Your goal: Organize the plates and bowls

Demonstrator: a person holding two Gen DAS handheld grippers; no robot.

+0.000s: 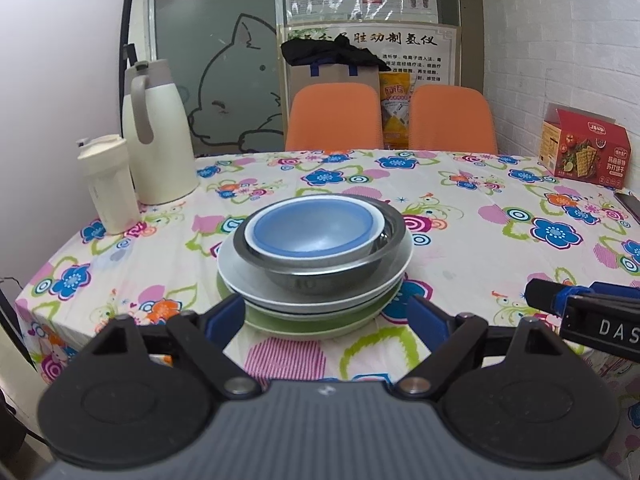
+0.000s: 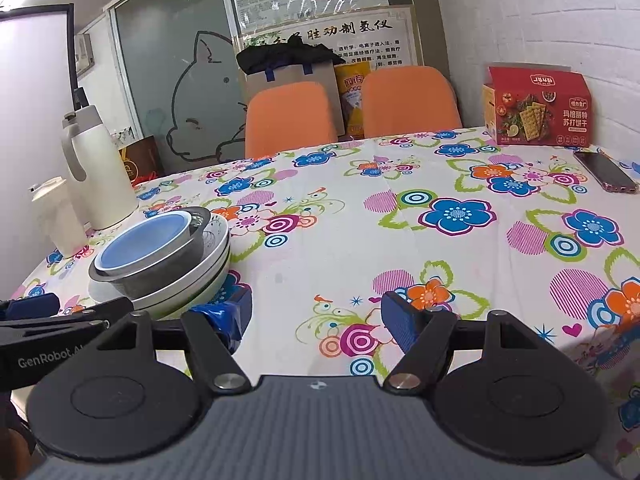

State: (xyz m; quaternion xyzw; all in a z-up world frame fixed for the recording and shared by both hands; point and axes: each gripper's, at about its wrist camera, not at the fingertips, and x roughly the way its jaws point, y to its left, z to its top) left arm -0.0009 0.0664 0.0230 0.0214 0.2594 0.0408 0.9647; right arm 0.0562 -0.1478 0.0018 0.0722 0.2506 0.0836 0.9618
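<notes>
A stack of dishes stands on the flowered tablecloth. A blue bowl (image 1: 310, 228) sits inside a steel bowl (image 1: 320, 276), on a white plate (image 1: 248, 280), on a green plate (image 1: 280, 322) at the bottom. The stack also shows in the right wrist view (image 2: 160, 256) at the left. My left gripper (image 1: 324, 320) is open and empty, its fingers either side of the stack's near edge. My right gripper (image 2: 316, 316) is open and empty over bare cloth, right of the stack. Its tip shows in the left wrist view (image 1: 560, 304).
A white thermos jug (image 1: 154, 136) and a white tumbler (image 1: 106, 184) stand at the back left. A red cracker box (image 2: 536, 106) and a phone (image 2: 604, 172) lie at the back right. Two orange chairs (image 1: 332, 116) stand behind the table.
</notes>
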